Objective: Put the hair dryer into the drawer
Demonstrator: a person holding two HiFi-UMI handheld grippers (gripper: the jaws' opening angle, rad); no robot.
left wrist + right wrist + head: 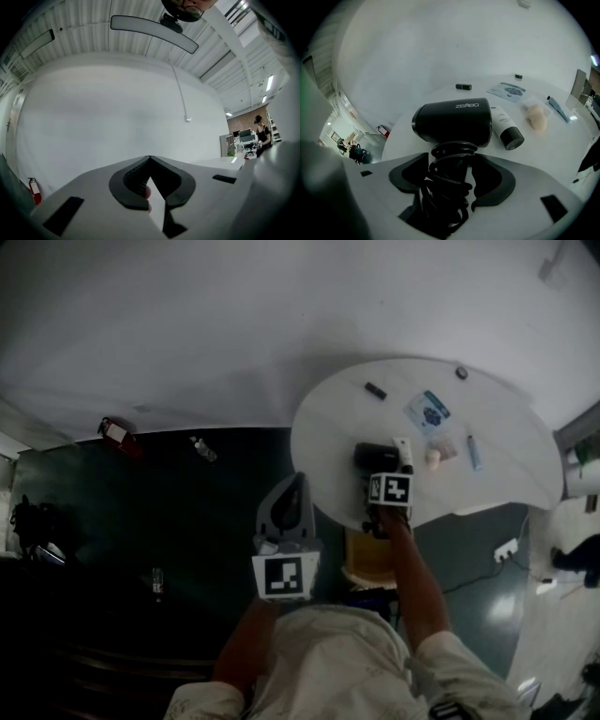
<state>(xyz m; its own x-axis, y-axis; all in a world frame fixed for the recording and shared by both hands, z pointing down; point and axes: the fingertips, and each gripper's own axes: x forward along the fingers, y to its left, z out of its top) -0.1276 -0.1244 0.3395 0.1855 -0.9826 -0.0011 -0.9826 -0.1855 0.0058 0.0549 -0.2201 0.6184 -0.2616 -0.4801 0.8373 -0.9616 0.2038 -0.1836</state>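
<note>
My right claw (450,154) stands spread wide around the dryer's (452,122) coiled cord (447,187), which sits between the jaws with neither pad pressing it. The dryer lies on the white surface (553,136), with a tube (506,127) just beside it at 3 o'clock. My left claw (150,159) is pressed together on nothing, off the surface at its 8 o'clock side.

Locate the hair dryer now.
In the right gripper view the hair dryer lies on the round white table, just left of a black-capped white tube, its cord-wrapped handle between the open right tongs.
</note>
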